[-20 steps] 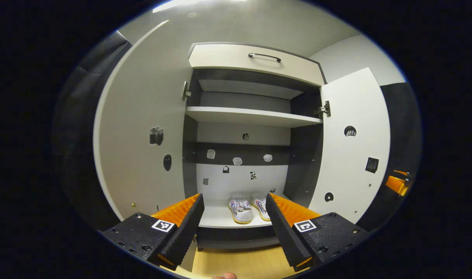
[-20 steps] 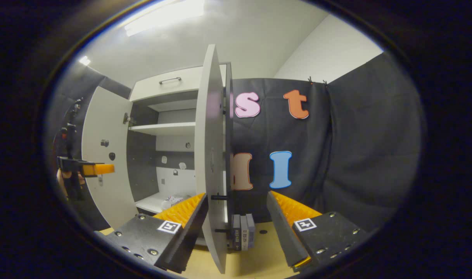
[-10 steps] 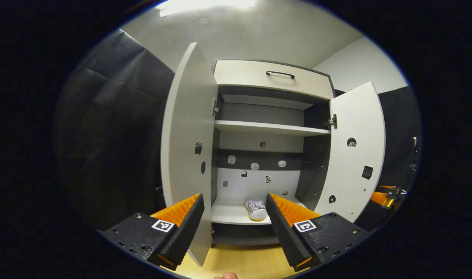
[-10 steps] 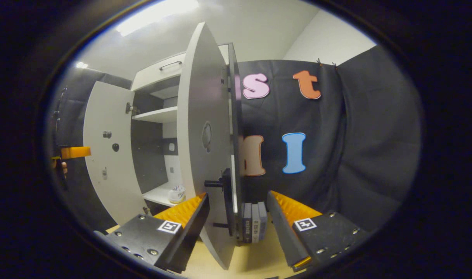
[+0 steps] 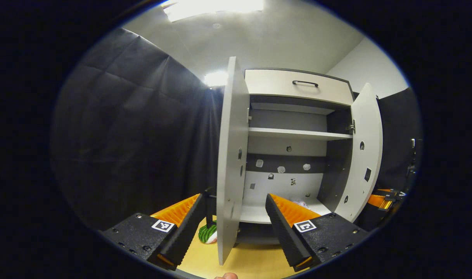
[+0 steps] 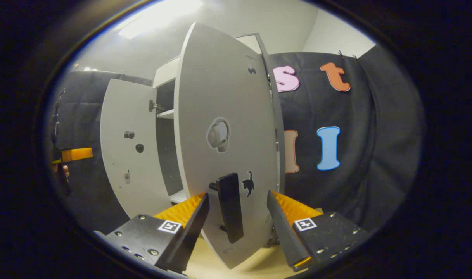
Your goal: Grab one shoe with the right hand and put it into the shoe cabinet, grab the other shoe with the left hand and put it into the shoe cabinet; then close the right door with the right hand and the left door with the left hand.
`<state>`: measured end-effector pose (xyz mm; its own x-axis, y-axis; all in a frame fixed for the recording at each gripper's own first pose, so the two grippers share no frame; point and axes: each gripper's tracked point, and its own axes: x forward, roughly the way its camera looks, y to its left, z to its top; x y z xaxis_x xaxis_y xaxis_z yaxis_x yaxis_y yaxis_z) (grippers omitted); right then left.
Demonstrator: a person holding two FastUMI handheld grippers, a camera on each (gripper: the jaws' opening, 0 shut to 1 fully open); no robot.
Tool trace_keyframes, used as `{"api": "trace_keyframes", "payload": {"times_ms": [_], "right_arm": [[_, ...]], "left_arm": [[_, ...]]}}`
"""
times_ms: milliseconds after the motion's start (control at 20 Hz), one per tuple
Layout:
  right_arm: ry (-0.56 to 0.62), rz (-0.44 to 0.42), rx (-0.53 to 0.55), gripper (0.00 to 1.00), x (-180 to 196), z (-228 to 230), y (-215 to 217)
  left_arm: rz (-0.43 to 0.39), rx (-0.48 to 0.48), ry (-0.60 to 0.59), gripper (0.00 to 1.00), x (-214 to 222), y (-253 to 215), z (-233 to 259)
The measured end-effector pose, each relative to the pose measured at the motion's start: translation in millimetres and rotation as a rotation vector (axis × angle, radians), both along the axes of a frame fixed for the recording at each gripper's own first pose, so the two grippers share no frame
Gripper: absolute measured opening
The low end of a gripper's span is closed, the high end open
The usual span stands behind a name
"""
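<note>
The shoe cabinet [image 5: 298, 83] stands with both doors swung out. On its bottom shelf [image 5: 255, 213] a bit of a white shoe [image 5: 300, 202] shows past my finger; the rest is hidden. My left gripper [image 5: 234, 226] is open, and the left door [image 5: 230, 155] stands edge-on between its fingers. The right door [image 5: 365, 151] is angled partway inward. My right gripper [image 6: 237, 224] is open in front of the right door's outer face [image 6: 220, 100], with the black door handle [image 6: 230, 211] in the gap between its fingers. The left gripper [image 6: 76, 154] sits beyond the left door [image 6: 129, 147].
A green striped ball-like thing [image 5: 207, 235] lies on the wooden floor [image 5: 251, 261] behind the left door. Black cloth [image 5: 135, 139] hangs left of the cabinet and also right of it [image 6: 367, 147]. A drawer with a handle [image 5: 305, 83] tops the cabinet.
The right door has swung partway inward, and my right gripper now faces its outer side with the handle between its fingers. My left gripper has shifted left, onto the left door's edge.
</note>
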<state>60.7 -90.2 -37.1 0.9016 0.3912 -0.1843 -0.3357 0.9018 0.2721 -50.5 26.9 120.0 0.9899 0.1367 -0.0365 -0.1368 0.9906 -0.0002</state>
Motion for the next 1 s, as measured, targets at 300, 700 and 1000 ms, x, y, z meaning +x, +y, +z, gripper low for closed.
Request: {"api": "trace_keyframes", "payload": {"times_ms": [300,700,1000], "right_arm": [[-0.012,0.084,0.036,0.9,3,10,52],[-0.007,0.051,0.024,0.9,6,8,56],[-0.003,-0.002,0.005,0.9,7,6,50]], "left_arm": [[0.071,-0.001,0.018,0.92,-2,43,-11],[0.097,-0.021,0.085,0.96,26,79,-46],[0.068,-0.046,0.121,0.98,52,92,-67]]}}
